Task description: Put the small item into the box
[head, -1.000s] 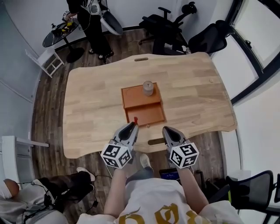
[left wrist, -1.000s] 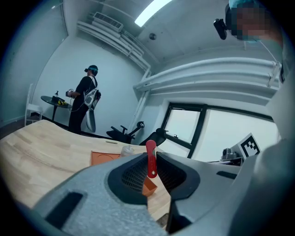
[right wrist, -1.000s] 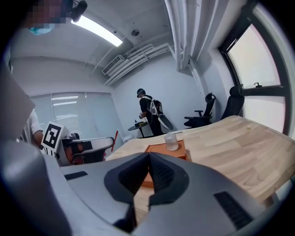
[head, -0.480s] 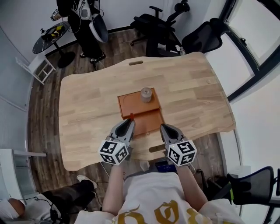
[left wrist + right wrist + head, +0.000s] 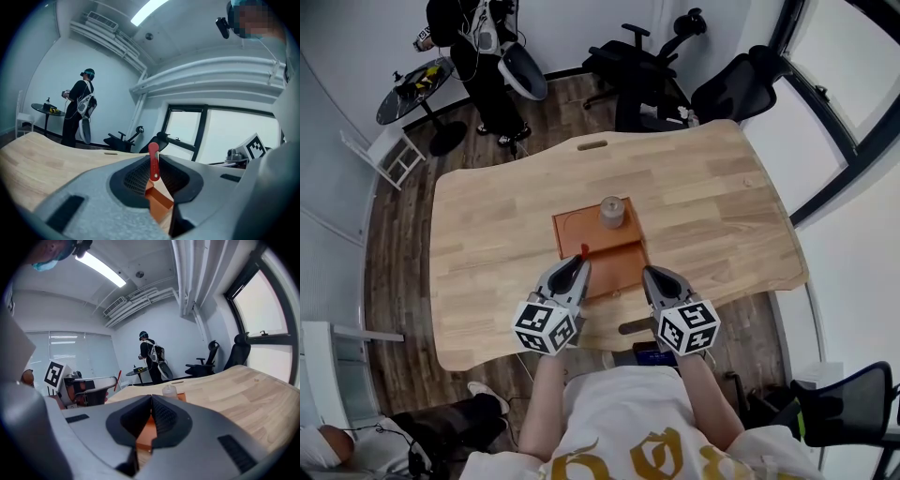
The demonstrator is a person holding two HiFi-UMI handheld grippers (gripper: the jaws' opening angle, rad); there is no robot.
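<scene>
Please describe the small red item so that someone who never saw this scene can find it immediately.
On the light wooden table lies an orange-brown box, and the left gripper reaches to its left edge. The small red item is the thin strip clamped between that gripper's jaws. It is the only red thing there; the bottle nearby is pale.

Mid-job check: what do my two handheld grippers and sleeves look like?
The left gripper and right gripper match: grey tapered plastic shells, black ribbed pads lining the jaws, and a white cube with black square markers at the back of each. No cables show. The person wears a white short-sleeved shirt with gold print.
</scene>
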